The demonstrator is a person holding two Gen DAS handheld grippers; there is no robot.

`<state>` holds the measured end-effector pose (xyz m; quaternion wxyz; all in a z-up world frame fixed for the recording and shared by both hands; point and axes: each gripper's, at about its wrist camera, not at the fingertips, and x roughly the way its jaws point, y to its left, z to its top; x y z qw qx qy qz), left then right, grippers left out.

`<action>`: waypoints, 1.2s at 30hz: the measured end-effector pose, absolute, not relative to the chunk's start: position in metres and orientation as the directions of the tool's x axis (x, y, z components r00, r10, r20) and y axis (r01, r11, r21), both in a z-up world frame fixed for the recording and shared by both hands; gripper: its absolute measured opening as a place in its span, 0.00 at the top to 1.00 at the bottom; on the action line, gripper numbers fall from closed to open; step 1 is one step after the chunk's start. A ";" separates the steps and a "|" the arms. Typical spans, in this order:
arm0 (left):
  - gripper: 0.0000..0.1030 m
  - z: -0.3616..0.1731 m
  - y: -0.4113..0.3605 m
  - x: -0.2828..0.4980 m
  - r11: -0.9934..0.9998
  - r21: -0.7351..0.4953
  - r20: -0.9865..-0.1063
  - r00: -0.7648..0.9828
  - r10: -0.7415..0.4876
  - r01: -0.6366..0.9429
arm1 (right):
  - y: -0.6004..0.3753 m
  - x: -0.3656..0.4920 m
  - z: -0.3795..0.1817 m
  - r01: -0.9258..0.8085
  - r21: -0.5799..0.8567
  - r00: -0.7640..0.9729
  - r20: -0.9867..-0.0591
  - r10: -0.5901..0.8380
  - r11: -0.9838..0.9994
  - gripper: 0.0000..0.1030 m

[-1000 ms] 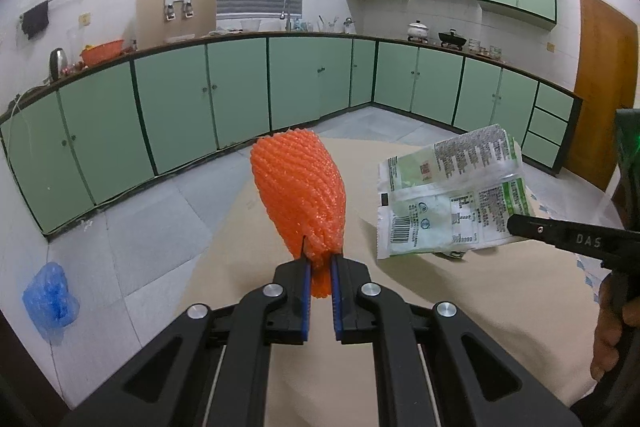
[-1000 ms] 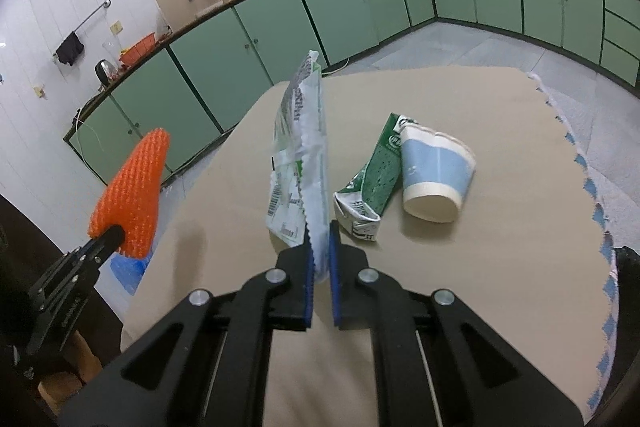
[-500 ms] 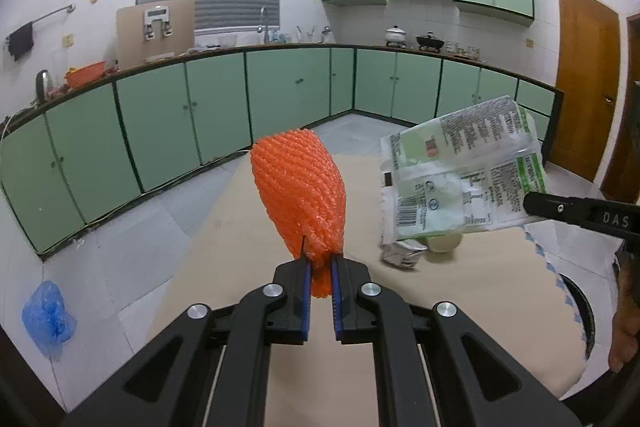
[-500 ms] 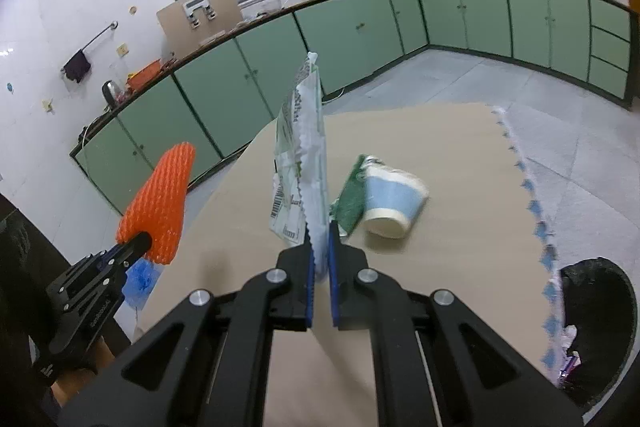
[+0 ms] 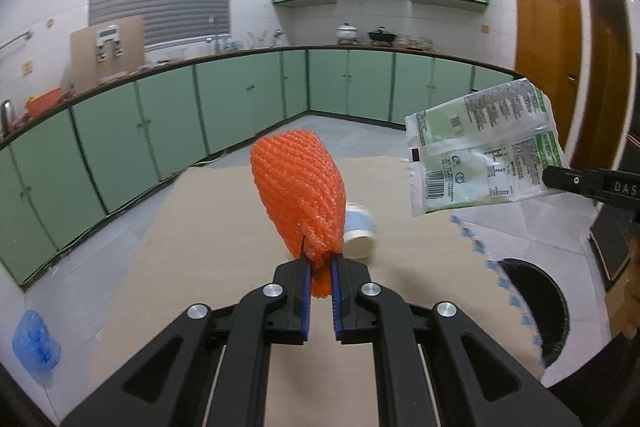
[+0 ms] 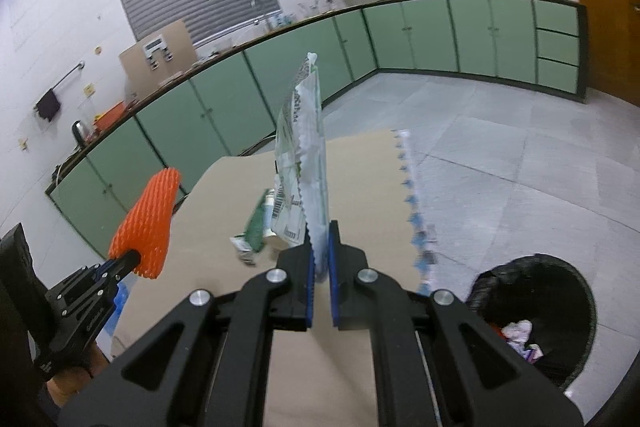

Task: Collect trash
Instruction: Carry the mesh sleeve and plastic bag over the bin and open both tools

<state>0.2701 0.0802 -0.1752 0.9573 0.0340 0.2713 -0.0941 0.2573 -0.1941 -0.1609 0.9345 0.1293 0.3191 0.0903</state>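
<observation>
**Both grippers swung toward the bin, trash still clamped**

Since a second ago both views have swung right: the black trash bin [image 6: 532,311] has come into sight right of the table [image 5: 208,227], where it was out of frame before, and the paper cup [image 5: 360,231] with the crumpled green carton [image 6: 253,227] now sits close ahead of the jaws rather than off to the side.

Left gripper [image 5: 319,267]: clenched on the bottom end of the orange foam net [image 5: 300,187]. Net stands up straight from the blue pads, wide end up, clear of the table. Cup lies on its side just behind the net, partly hidden by it, mouth toward the camera.

Right gripper [image 6: 319,259]: clenched on the lower edge of the green-and-white wrapper [image 6: 304,155]. Wrapper stands edge-on above the jaws in the right view; in the left view it shows flat, barcode and print readable, hanging in air to the right of the net, over the table's scalloped blue edge. It touches nothing but the gripper.

Bin: on the floor, lower right of the right gripper, lined in black, some crumpled white and red scraps inside. Neither held item is over its opening yet.

Carton lies on the table just left of the wrapper, ahead of the right jaws. Blue bag [image 5: 34,343] on the floor far left of the left gripper. Part of a hand [image 6: 68,383] shows under the left tool.
</observation>
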 end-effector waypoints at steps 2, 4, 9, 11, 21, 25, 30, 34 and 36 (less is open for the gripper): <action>0.92 -0.174 0.058 0.271 0.972 0.013 -0.526 0.828 -0.193 0.235 | -0.214 0.250 -0.162 -0.059 0.296 0.788 -0.573 0.227 0.953 0.96; 0.92 -0.173 0.040 0.271 0.965 0.009 -0.526 0.822 -0.220 0.264 | -0.232 0.243 -0.163 -0.034 0.295 0.794 -0.573 0.205 0.955 0.96; 0.92 -0.172 -0.017 0.276 0.934 -0.013 -0.529 0.790 -0.310 0.358 | -0.283 0.226 -0.172 0.051 0.292 0.801 -0.583 0.136 0.955 0.96; 0.92 -0.173 -0.047 0.277 0.913 -0.017 -0.533 0.768 -0.354 0.408 | -0.304 0.218 -0.177 0.088 0.293 0.802 -0.588 0.107 0.952 0.96; 0.92 -0.206 -0.177 0.280 0.804 -0.042 -0.597 0.630 -0.497 0.594 | -0.406 0.182 -0.224 0.290 0.281 0.754 -0.656 -0.037 0.915 0.96; 0.92 -0.230 -0.222 0.281 0.768 -0.060 -0.634 0.570 -0.523 0.638 | -0.435 0.171 -0.252 0.353 0.272 0.720 -0.690 -0.074 0.895 0.96; 0.92 -0.270 -0.277 0.284 0.739 -0.052 -0.692 0.509 -0.512 0.672 | -0.471 0.166 -0.297 0.434 0.282 0.656 -0.750 -0.085 0.856 0.96; 0.92 -0.310 -0.316 0.287 0.729 -0.058 -0.751 0.451 -0.481 0.682 | -0.487 0.170 -0.331 0.470 0.266 0.602 -0.794 -0.086 0.842 0.96; 0.92 -0.325 -0.330 0.288 0.731 -0.065 -0.777 0.425 -0.464 0.680 | -0.494 0.178 -0.347 0.487 0.261 0.572 -0.816 -0.078 0.834 0.95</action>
